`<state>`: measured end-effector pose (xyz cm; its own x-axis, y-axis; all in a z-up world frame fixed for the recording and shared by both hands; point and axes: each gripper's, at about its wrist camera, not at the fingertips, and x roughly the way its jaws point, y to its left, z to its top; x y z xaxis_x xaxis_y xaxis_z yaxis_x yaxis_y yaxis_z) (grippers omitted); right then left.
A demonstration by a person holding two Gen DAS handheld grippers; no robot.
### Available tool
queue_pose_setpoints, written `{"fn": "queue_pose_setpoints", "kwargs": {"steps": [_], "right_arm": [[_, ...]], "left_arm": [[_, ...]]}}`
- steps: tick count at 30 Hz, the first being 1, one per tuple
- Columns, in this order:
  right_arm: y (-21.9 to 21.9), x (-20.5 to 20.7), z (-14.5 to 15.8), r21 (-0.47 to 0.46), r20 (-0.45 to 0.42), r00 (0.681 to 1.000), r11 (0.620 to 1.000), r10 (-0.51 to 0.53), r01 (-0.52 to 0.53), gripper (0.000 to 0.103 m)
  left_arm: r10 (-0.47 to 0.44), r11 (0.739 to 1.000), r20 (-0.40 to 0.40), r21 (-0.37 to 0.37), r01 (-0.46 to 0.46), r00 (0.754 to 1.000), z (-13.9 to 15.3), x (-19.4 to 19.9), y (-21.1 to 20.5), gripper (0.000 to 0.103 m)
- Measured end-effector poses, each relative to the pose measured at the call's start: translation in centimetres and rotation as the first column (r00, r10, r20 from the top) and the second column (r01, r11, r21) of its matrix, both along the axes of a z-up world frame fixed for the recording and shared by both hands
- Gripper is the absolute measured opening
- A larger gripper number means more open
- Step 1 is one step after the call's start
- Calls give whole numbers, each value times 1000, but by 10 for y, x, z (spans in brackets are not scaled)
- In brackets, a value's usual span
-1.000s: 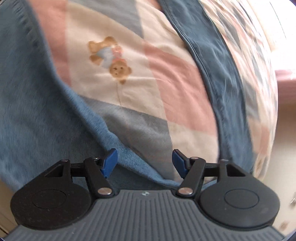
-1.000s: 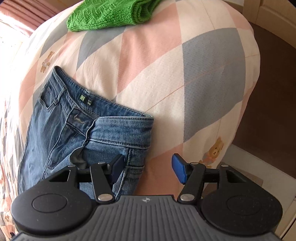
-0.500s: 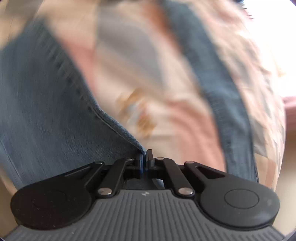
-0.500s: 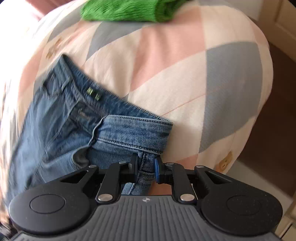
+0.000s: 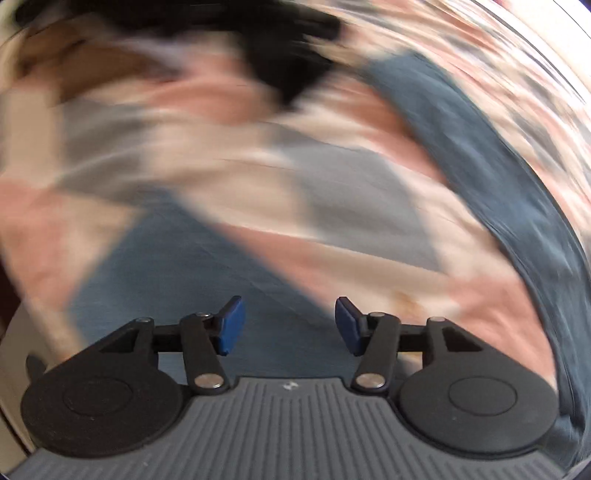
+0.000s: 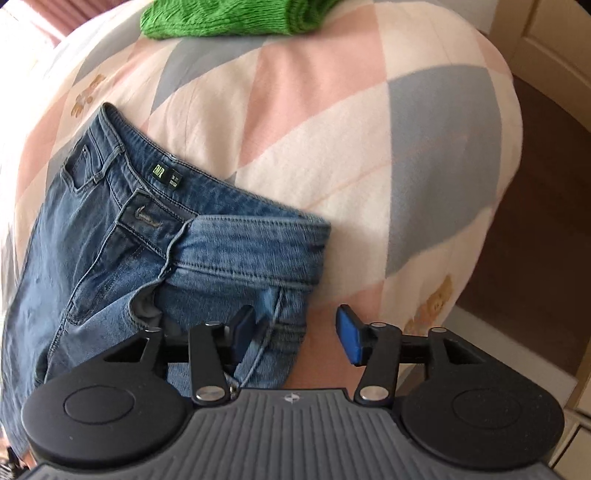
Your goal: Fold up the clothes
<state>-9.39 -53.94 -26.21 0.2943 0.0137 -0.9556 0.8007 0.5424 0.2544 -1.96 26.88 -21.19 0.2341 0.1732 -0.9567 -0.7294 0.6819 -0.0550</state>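
Blue jeans [image 6: 147,251] lie on a bed, waistband toward the middle, fly open, a green label inside the waist. My right gripper [image 6: 295,334] is open just above the near corner of the waistband; its left finger [image 6: 242,328] is over the denim, its right finger over the bedcover. The left wrist view is heavily motion-blurred. There my left gripper [image 5: 288,328] is open above a jeans leg [image 5: 192,280], nothing between its fingers. The other leg [image 5: 517,206] runs along the right side of that view.
The bedcover [image 6: 369,155] has pink, grey and cream diamonds with small bears. A folded green knit [image 6: 229,16] lies at the far end of the bed. The bed edge drops to a brown floor [image 6: 535,221] on the right. A dark blurred shape [image 5: 280,48] sits at the top of the left view.
Both grippers shut on the denim half a second ago and have since let go and stand open. The left gripper is moving fast, blurring its view.
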Motion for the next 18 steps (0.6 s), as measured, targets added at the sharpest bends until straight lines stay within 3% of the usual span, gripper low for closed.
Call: {"fn": "queue_pose_setpoints", "kwargs": {"steps": [4,7,9,11,14,16,18], "right_arm": [[13,-12,-2,24,40,997,998,-59,58,53],[24,-17,-2,17,54,995,997,-81,80,53],[26,-21,-3,17,74,989,992,-125,124,53],[28,-24,-4,19,90,983,987,-162,161,53],[30,-26,-6,9,108,978,983,-181,181,53],[30,-27,-6,3,117,973,980,-197,198,53],[29,-28,-6,6,137,965,975,-222,223,53]], "left_arm": [[179,984,-22,-22,-179,984,-5,-74,56,50],[336,938,-1,-96,-334,942,-22,-127,76,50],[431,893,13,-149,-425,902,-36,-154,85,50],[476,866,21,-182,-465,879,-47,-164,88,49],[506,848,63,-218,-483,860,-57,-163,94,47],[508,847,93,-234,-477,856,-59,-159,99,40],[464,874,110,-216,-435,879,-54,-152,102,8]]}}
